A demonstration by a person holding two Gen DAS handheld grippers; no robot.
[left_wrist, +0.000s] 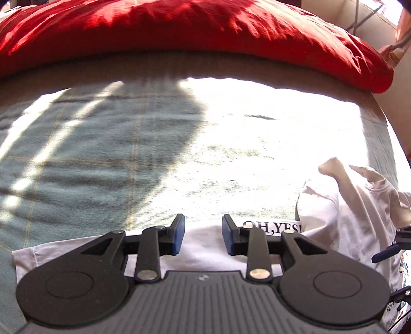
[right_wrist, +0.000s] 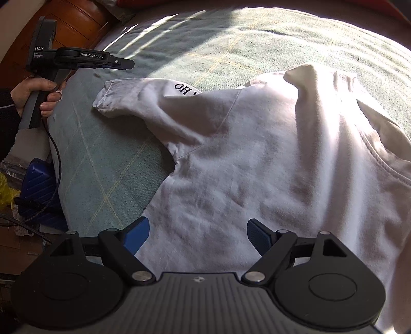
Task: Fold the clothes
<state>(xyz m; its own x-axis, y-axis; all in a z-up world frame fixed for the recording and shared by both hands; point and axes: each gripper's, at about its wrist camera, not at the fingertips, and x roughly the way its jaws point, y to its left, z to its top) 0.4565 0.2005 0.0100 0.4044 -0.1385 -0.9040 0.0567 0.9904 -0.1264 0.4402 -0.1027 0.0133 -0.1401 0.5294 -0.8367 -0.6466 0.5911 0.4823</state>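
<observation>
Looking across a bed (left_wrist: 102, 159) with a green checked cover, we note hard sunlight on its middle and a shadow falling over the left part in the left wrist view. Along the far edge lies a red quilt (left_wrist: 179, 28).

In the right wrist view a hand (right_wrist: 33, 95) at the left edge grips the left gripper's handle, a dark sleeve (right_wrist: 7, 123) behind it and a cable hanging down. On the floor beside the bed's left edge we see a blue case (right_wrist: 38, 185) and something yellow (right_wrist: 5, 190). A wooden cabinet (right_wrist: 74, 23) stands at the far left corner.

Left gripper (left_wrist: 203, 235): jaws apart, nothing between them, hovering over the left sleeve of the shirt (left_wrist: 203, 254). Whether the tips touch the cloth, we cannot tell. Seen side-on from the right wrist camera, it sits above the cover just past the sleeve cuff.

The shirt (right_wrist: 257, 167) is white, lying on the near right part of the bed, rumpled, with a peak of cloth standing up near the collar. Its sleeve reaches left, with black lettering "OH, YES" at the fold.

Right gripper (right_wrist: 197, 235): jaws wide apart, empty, over the shirt's body near the left side seam. Its left blue pad (right_wrist: 137, 235) sits at the shirt's edge; contact is unclear.
</observation>
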